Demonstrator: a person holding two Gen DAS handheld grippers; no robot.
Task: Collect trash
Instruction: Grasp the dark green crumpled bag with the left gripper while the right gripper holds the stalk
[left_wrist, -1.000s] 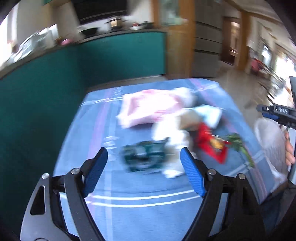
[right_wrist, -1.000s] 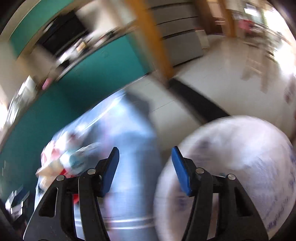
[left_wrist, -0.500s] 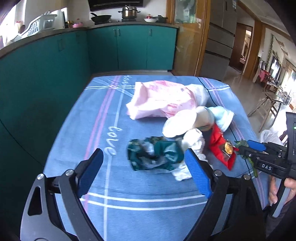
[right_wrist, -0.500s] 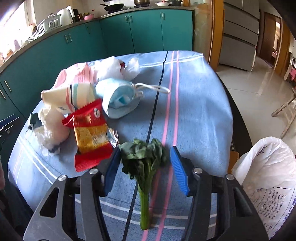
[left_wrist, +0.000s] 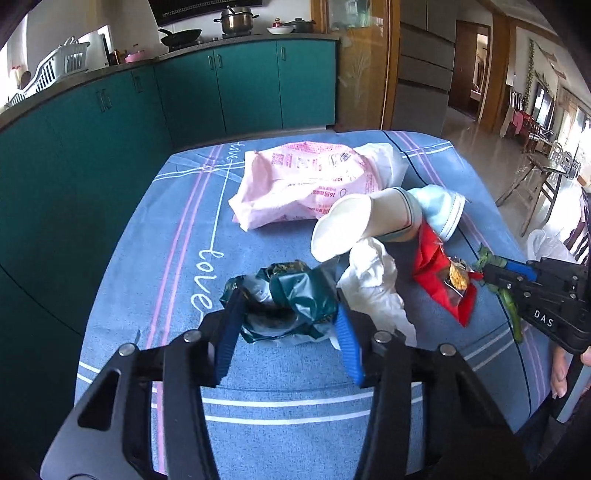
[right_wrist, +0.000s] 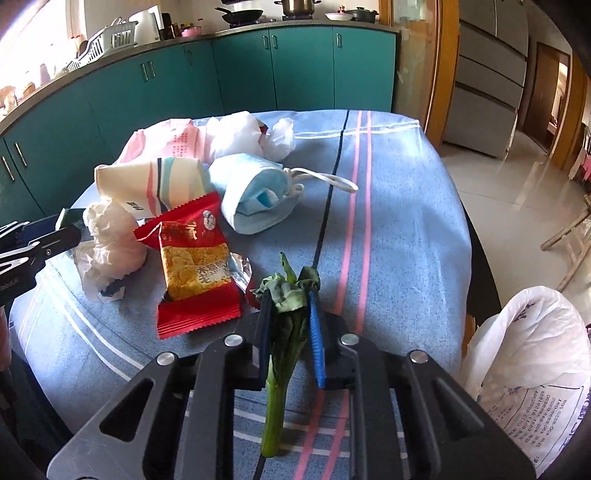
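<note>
Both claws have just been closing on the blue-clothed table (right_wrist: 399, 206) — right gripper (right_wrist: 288, 317) pinching the wilted green stalk (right_wrist: 284, 332), left gripper (left_wrist: 284, 317) squeezing the crumpled dark-green wrapper (left_wrist: 288, 295) — though limp leaves could tear on lifting, or the slick foil slip free.

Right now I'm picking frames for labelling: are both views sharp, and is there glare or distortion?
Left wrist view: sharp, fisheye-bent teal kitchen cabinets, window glare at right. Right wrist view: sharp, blown-out window top left, bright sheen on the tiled floor.
</note>
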